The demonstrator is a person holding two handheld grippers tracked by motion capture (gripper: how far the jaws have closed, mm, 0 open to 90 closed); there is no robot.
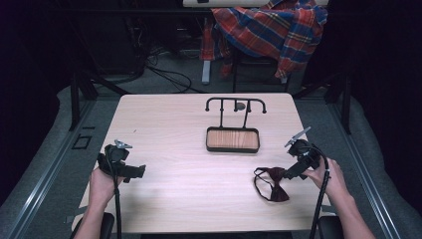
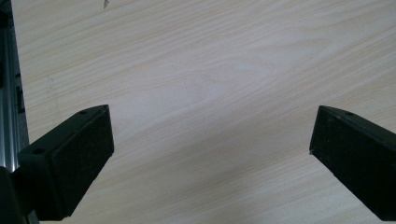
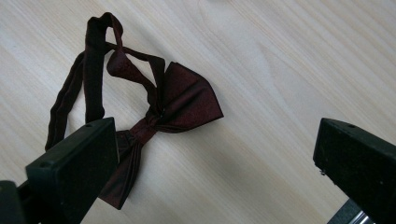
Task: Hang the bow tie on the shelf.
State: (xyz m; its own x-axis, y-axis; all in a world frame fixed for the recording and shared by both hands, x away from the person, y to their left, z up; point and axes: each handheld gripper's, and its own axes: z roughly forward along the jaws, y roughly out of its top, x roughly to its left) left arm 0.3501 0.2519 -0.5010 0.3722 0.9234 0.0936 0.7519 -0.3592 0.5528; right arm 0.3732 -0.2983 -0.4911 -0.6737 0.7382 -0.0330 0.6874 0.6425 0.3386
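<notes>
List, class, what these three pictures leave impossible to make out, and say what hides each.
- Bow tie: in the right gripper view, one jaw covers part of its lower wing and strap.
- Small round thing behind the black rack: too small in the high view to identify.
- Checked cloth: cut off by the high view's top edge.

Matt pale wood-grain table [image 1: 164, 124]; dark red bow tie [image 3: 182, 100] of faintly sheened cloth.

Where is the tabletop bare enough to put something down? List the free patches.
Free: the wide stretch between the left claw and the bow tie, in front of the stand's wooden tray; also the far left corner of the table. Crowded: the near right, where the right claw hangs open over the bow tie.
</notes>
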